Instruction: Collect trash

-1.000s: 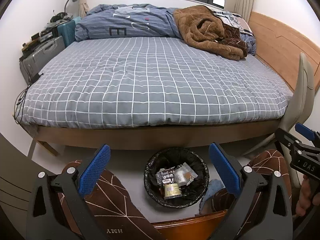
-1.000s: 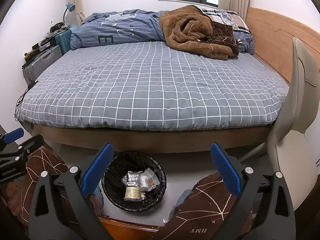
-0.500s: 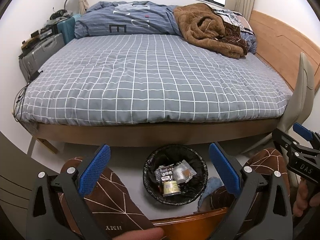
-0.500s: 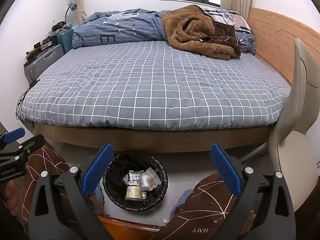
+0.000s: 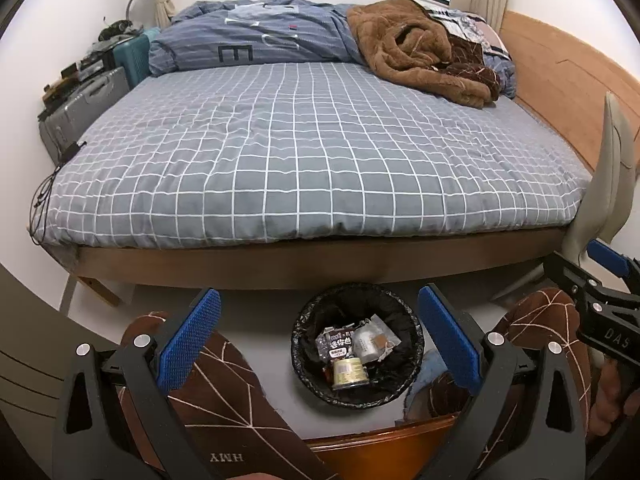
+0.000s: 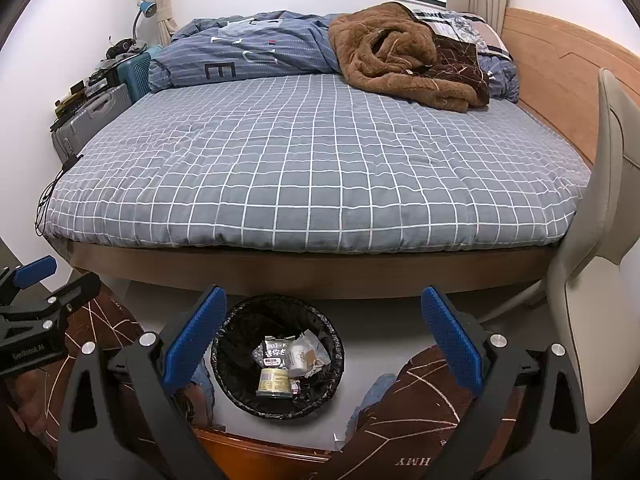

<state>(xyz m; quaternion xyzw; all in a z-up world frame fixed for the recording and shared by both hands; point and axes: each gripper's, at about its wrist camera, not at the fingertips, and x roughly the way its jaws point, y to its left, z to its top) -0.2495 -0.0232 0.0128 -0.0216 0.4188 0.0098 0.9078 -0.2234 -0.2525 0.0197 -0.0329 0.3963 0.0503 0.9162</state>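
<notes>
Bed with grey checked cover fills the room. Blue striped duvet bunched along the bed's far edge, brown fleece blanket at its far right corner. Grey suitcase and teal suitcase beside the bed's left edge. Beige chair at the near right corner.

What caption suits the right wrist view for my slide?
Open right gripper above lined trash bin holding a can and wrappers.
</notes>
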